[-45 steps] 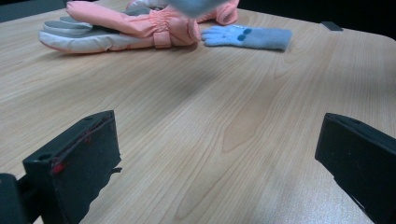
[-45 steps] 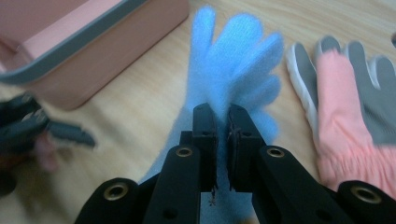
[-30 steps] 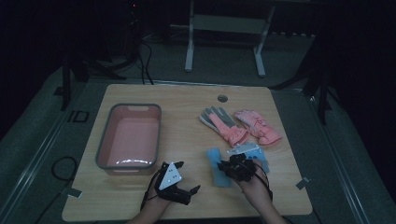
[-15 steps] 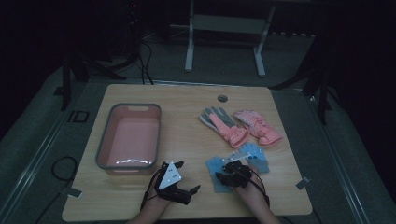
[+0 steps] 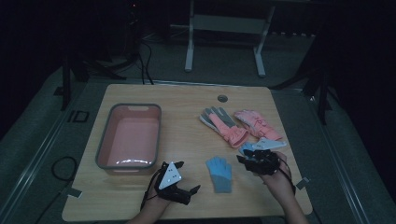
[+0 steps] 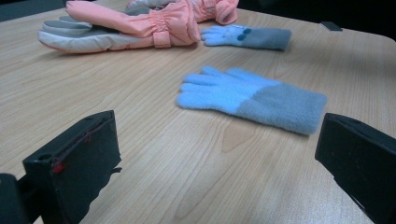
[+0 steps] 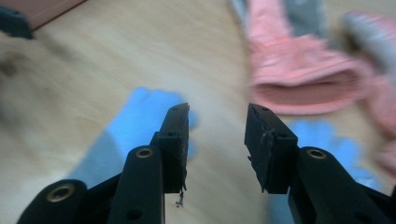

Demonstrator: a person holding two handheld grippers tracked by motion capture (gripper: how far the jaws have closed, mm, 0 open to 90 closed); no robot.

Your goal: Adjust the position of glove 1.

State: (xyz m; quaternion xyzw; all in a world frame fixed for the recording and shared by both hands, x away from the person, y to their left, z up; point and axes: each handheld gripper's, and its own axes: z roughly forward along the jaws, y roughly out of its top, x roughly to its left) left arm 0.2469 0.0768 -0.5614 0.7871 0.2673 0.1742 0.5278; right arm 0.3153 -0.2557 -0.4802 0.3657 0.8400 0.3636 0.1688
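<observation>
From the high view, the left gripper (image 5: 187,192) rests low on the pale wooden table (image 5: 187,100), its jaws spread with nothing between them; the grey three-cornered plate on top of it bears no writing that can be read. Beyond it on its left side stands the pink plastic basin with a grey rim (image 5: 129,136). On its right side lies the light-blue knitted glove with a grey cuff (image 5: 220,172), flat, fingers pointing away from the person. The right gripper (image 5: 246,159) hovers just right of that glove, over a second blue knitted glove (image 5: 246,148). Past it lie two salmon-pink padded gloves with grey palms (image 5: 233,126).

In the left gripper view, the light-blue knitted glove (image 6: 252,98) lies ahead between the two wide-set jaws, well clear of both. Further ahead are the second blue knitted glove (image 6: 247,36) and the pink padded gloves (image 6: 140,25).

In the right gripper view, blurred, the right gripper (image 7: 217,123) has its jaws part-way apart, having just been opening and then closing slightly, and nothing is between them. The light-blue knitted glove (image 7: 135,126) lies below its left jaw. No labels are legible.
</observation>
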